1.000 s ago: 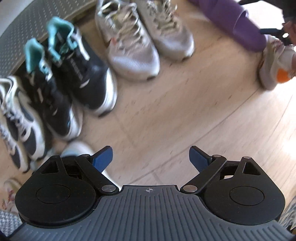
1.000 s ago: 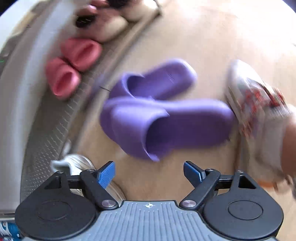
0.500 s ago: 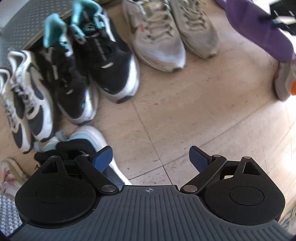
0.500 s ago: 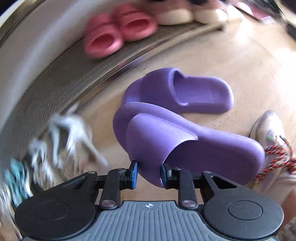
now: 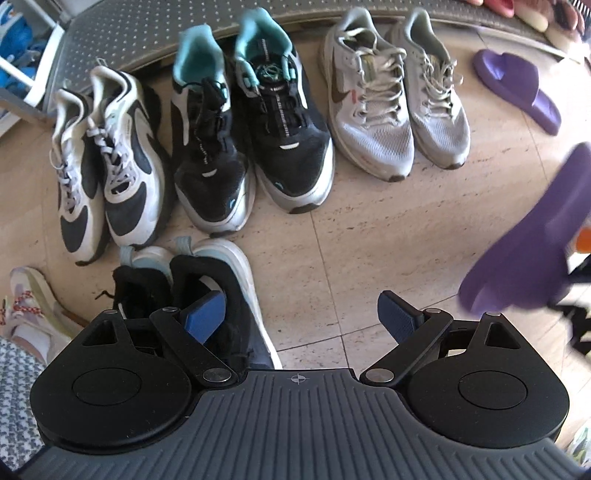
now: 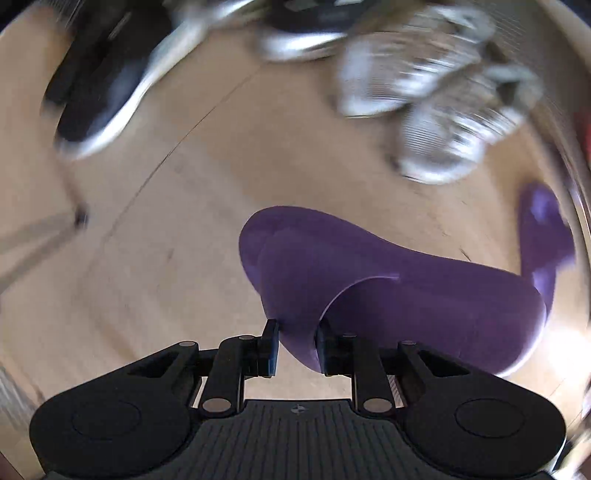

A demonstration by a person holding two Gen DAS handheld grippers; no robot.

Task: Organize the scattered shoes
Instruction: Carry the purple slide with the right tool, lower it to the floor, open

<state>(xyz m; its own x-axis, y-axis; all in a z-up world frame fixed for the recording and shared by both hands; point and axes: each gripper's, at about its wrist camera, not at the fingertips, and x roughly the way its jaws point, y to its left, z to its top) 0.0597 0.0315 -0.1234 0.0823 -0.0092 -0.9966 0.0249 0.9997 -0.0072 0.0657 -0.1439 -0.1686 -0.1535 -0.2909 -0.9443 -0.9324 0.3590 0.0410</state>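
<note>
My right gripper [image 6: 293, 349] is shut on the strap of a purple slide [image 6: 388, 291] and holds it above the floor; the same slide [image 5: 532, 240] shows at the right of the left wrist view. Its mate [image 5: 517, 88] lies on the floor at the far right, blurred in the right wrist view [image 6: 543, 229]. My left gripper [image 5: 301, 319] is open and empty above a black sneaker with a white sole [image 5: 221, 291]. Three pairs stand in a row: white-and-navy [image 5: 107, 162], black-and-teal [image 5: 251, 140], grey [image 5: 395, 107].
A grey perforated mat [image 5: 122, 33] runs along the far side behind the row. A person's foot in a white sneaker [image 5: 26, 310] is at the lower left. Pink and cream slippers [image 5: 532, 14] sit at the top right. The floor is beige tile [image 5: 369, 240].
My right gripper has closed on the purple slide, lifted it and swung left toward the sneaker row. My left gripper has drawn back, bringing the whole row into view.
</note>
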